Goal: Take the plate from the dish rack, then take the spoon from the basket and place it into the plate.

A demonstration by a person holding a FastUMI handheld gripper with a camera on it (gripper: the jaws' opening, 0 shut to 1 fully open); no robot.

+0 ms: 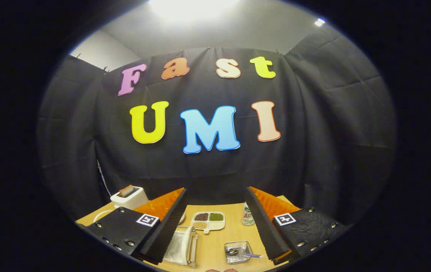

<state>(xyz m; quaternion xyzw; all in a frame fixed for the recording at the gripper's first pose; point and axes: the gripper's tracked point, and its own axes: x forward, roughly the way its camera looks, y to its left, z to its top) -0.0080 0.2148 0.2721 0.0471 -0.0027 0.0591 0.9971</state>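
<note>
My gripper (pixel 216 192) is open and held high above a wooden table (pixel 215 241), with nothing between its fingers. Below the gap and close to the left finger (pixel 170 223), a white plate (pixel 177 249) stands in a clear dish rack (pixel 191 245). Nearer the right finger (pixel 262 223) is a small metal basket (pixel 237 252). A spoon (pixel 252 255) lies in it with its handle sticking out to the right. Both the rack and the basket sit well below the fingers, untouched.
A white divided tray (pixel 208 220) with grains in its compartments lies in the middle of the table. A white toaster (pixel 128 197) stands at the back left, partly behind the left finger. A small bottle (pixel 248 216) stands by the right finger.
</note>
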